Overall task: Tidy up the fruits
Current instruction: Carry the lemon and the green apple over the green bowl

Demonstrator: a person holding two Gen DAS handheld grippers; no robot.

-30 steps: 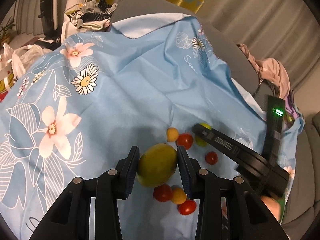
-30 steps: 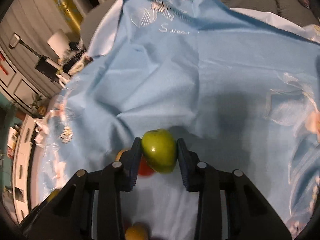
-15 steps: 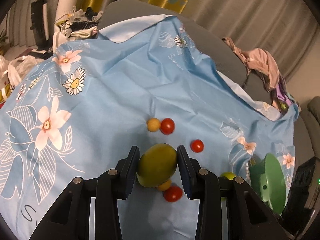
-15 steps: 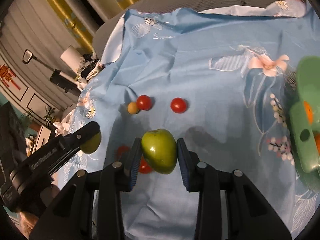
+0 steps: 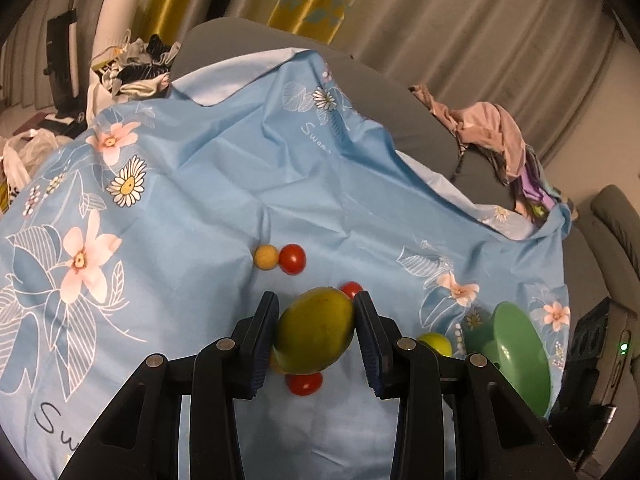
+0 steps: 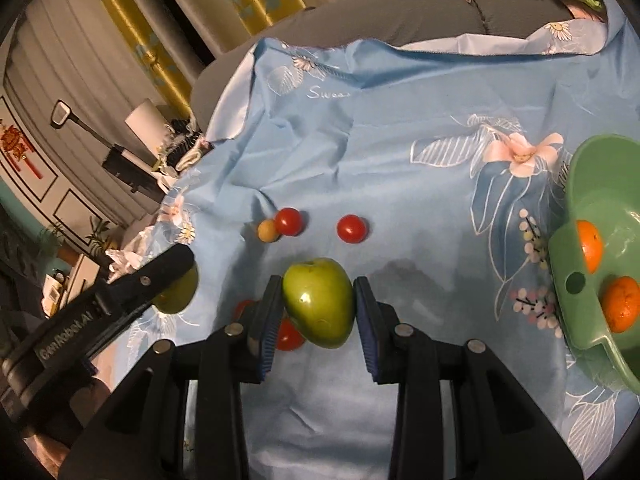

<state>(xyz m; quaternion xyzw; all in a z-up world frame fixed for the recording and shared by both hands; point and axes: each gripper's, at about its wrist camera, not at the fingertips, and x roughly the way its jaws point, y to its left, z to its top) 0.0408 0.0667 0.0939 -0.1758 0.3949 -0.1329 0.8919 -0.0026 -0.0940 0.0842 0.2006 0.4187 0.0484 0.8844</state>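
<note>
My left gripper [image 5: 316,330] is shut on a yellow-green mango [image 5: 314,330], held above the blue flowered cloth [image 5: 200,184]. My right gripper [image 6: 316,308] is shut on a green apple [image 6: 318,306], also above the cloth. The left gripper with its mango shows at the left of the right wrist view [image 6: 176,286]. Red tomatoes [image 6: 351,229] [image 6: 289,221] and a small yellow fruit [image 6: 267,231] lie loose on the cloth. A green bowl [image 6: 592,200] at the right holds two oranges [image 6: 621,304]. The bowl also shows in the left wrist view [image 5: 516,356].
A small yellow-green fruit [image 5: 435,343] lies beside the bowl. More tomatoes [image 5: 304,383] lie under the grippers. A grey sofa back [image 6: 400,16] with piled clothes [image 5: 492,128] rims the cloth. Room clutter stands at the far left [image 5: 120,68].
Both grippers have lifted and pulled back with their fruits. The green bowl has come further into both views, and the right gripper has left the left wrist view.
</note>
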